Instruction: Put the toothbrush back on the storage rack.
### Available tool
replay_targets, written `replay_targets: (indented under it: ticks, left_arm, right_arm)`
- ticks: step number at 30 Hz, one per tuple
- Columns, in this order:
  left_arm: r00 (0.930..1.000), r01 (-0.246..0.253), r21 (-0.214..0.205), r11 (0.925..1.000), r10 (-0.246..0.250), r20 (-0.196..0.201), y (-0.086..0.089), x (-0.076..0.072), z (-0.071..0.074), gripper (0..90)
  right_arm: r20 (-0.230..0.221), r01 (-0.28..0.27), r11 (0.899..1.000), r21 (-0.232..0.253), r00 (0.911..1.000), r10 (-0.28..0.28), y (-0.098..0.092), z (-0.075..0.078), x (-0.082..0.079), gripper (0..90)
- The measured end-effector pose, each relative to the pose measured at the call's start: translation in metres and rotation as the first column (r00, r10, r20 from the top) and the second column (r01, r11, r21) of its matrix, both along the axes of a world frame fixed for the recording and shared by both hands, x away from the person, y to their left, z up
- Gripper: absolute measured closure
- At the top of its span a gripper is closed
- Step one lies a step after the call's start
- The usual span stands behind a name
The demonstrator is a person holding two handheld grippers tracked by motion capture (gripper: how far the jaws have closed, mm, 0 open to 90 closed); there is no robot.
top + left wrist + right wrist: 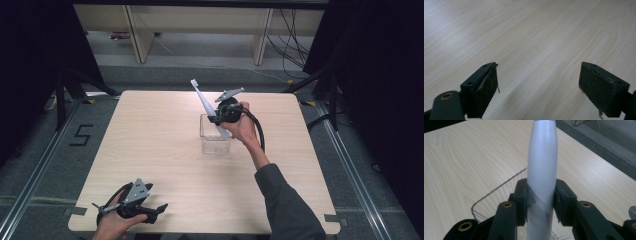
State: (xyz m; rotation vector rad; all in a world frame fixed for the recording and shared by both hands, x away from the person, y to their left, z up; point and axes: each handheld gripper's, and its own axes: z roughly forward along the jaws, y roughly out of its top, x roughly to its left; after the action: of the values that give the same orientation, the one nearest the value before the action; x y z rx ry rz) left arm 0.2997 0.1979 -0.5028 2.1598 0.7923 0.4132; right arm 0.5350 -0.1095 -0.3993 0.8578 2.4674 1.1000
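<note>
Toothbrush going into the clear cup

The right gripper clamps the tilted toothbrush; its leaning end could tip the clear cup. The left gripper rests released.

clear container mid-table, bare tabletop around

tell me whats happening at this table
A person holds a gripper in each hand. The right gripper is shut on a white toothbrush, clamping its handle and holding it tilted, with its lower end inside a clear plastic container in the middle of the wooden table. The left gripper sits at the table's near edge, its jaws open with nothing between them.
</note>
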Motion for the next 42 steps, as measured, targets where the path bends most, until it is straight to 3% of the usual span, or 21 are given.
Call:
replay_targets:
  ticks: [2,7,15,16,17,18,23,24,25,28,30,32,36,42]
  left_arm:
    - [1.0,0.001,0.009,1.0,-0.001,0.004,0.0,0.0,0.0,15.1]
    - [1.0,-0.001,0.004,1.0,0.001,0.007,0.0,0.0,0.0,15.1]
    - [0.9999,-0.006,-0.002,1.0,0.006,0.015,0.0,0.0,0.0,15.1]
    - [0.9999,-0.006,-0.001,1.0,0.006,0.015,0.0,0.0,0.0,15.1]
    - [0.9999,-0.005,0.0,1.0,0.005,0.014,0.0,0.0,0.0,15.0]
    - [0.9999,-0.006,-0.002,1.0,0.006,0.014,0.0,0.0,0.0,15.1]
    - [0.9999,-0.006,-0.002,1.0,0.006,0.014,0.0,0.0,0.0,15.1]
    - [0.9999,-0.007,-0.003,1.0,0.007,0.014,0.0,0.0,0.0,15.0]
    - [0.9999,-0.007,-0.003,1.0,0.007,0.014,0.0,-0.001,0.0,15.1]
    - [0.9999,-0.005,0.006,1.0,0.005,0.009,0.0,-0.001,0.0,15.1]
    - [0.9999,-0.006,-0.003,1.0,0.006,0.013,0.0,-0.001,0.0,15.0]
    - [0.9999,-0.008,-0.009,0.9999,0.008,0.013,-0.001,-0.001,0.0,15.0]
    - [0.9999,-0.005,-0.011,0.9999,0.005,0.012,-0.001,-0.001,0.0,15.1]
    - [1.0,-0.003,-0.009,1.0,0.003,0.007,-0.001,-0.001,0.0,15.0]
  right_arm:
    - [-0.009,0.014,1.0,-0.008,0.9999,-0.014,0.001,-0.002,0.0,66.9]
    - [0.009,-0.012,0.999,-0.04,0.9999,0.013,0.005,-0.006,0.002,66.8]
    - [-0.018,-0.021,0.995,-0.102,0.9997,0.019,0.014,-0.013,0.002,66.8]
    - [0.002,-0.044,0.992,-0.121,0.999,0.045,0.013,-0.014,0.004,66.8]
    - [-0.007,-0.041,0.992,-0.121,0.9992,0.04,0.015,-0.017,0.003,66.8]
    - [-0.05,-0.02,0.992,-0.127,0.9987,0.014,0.016,-0.018,0.003,66.8]
    - [-0.045,-0.026,0.988,-0.152,0.9988,0.019,0.016,-0.019,0.004,66.7]
    - [-0.067,-0.017,0.989,-0.147,0.9978,0.007,0.018,-0.02,0.003,66.8]
    - [-0.035,-0.028,0.986,-0.163,0.9991,0.023,0.018,-0.021,0.004,66.7]
    - [-0.084,-0.024,0.986,-0.164,0.9964,0.01,0.019,-0.022,0.003,66.7]
    - [-0.065,-0.033,0.983,-0.18,0.9976,0.022,0.019,-0.024,0.005,66.7]
    - [-0.114,0.002,0.983,-0.186,0.9932,-0.023,0.021,-0.024,0.002,66.7]
    - [-0.099,-0.036,0.978,-0.207,0.9949,0.015,0.021,-0.027,0.005,66.6]
    - [-0.155,-0.028,0.975,-0.22,0.988,-0.007,0.021,-0.03,0.005,66.6]
